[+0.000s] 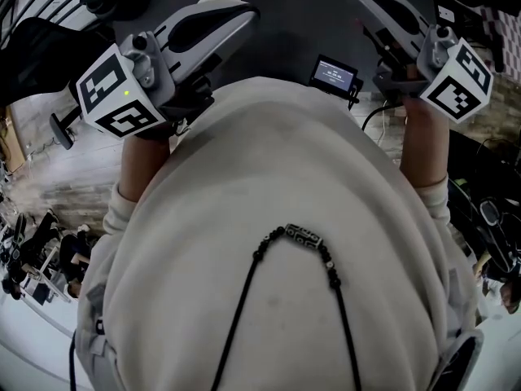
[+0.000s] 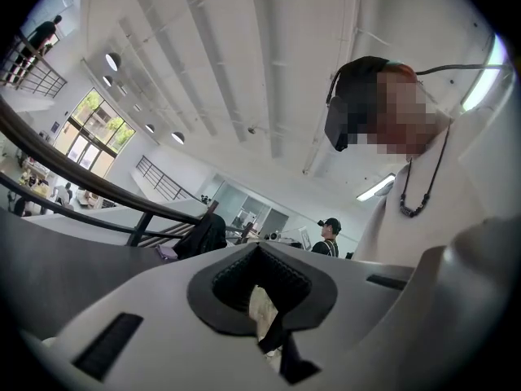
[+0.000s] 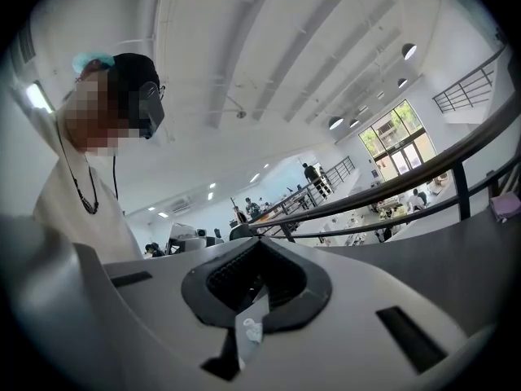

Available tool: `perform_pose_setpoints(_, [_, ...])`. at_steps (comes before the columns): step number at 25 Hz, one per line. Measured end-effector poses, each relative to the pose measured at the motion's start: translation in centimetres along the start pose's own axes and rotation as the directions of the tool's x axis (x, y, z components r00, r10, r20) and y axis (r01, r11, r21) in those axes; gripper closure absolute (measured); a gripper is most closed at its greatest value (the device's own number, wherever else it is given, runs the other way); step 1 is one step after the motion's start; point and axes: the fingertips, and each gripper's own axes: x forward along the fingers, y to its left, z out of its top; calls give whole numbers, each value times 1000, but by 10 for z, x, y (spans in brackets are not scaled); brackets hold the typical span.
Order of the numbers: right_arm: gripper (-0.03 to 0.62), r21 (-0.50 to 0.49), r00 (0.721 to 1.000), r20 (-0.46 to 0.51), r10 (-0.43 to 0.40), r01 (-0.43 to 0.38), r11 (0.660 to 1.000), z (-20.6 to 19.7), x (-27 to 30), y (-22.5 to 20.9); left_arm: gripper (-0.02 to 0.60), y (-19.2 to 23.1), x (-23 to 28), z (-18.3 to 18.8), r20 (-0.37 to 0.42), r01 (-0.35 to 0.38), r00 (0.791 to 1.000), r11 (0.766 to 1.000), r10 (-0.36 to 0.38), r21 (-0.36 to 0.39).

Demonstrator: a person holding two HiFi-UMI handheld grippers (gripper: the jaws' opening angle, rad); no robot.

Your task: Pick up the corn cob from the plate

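Note:
No corn cob and no plate shows in any view. In the head view my left gripper (image 1: 213, 6) and right gripper (image 1: 376, 2) are held up in front of the person's chest, one on each side, pointing away. Their marker cubes (image 1: 114, 92) (image 1: 457, 78) face the camera. The left gripper view looks up at a ceiling over the left gripper (image 2: 260, 247), whose grey jaws meet with nothing between them. The right gripper view looks up the same way, and the right gripper (image 3: 260, 241) has its jaws closed together, empty.
A cream sweater (image 1: 277, 243) with a black bead necklace (image 1: 305, 236) fills most of the head view. A small screen device (image 1: 334, 74) sits beyond it on a dark surface (image 1: 301, 15). A dark railing (image 3: 407, 182) and distant people appear in a large white hall.

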Motion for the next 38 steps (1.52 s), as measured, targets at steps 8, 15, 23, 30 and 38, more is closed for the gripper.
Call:
perform_pose_setpoints(8, [577, -27, 997, -77, 7, -10, 1000, -8, 14, -12, 580, 8, -9, -8, 41, -53, 998, 998, 54, -20])
perform_pose_setpoints(15, [577, -65, 985, -164, 45, -56, 996, -18, 47, -1, 580, 4, -43, -12, 89, -124, 988, 992, 126, -34])
perform_pose_setpoints(23, [577, -61, 968, -234, 86, -103, 993, -31, 73, -13, 580, 12, -62, -21, 137, -209, 966, 975, 218, -75])
perform_pose_setpoints(30, [577, -67, 950, -298, 92, -117, 991, -40, 90, -26, 580, 17, -74, -29, 173, -262, 944, 958, 280, -119])
perform_pose_setpoints(38, [576, -64, 927, -366, 82, -113, 991, -65, 113, -55, 580, 26, -86, -43, 179, -302, 927, 938, 331, -172])
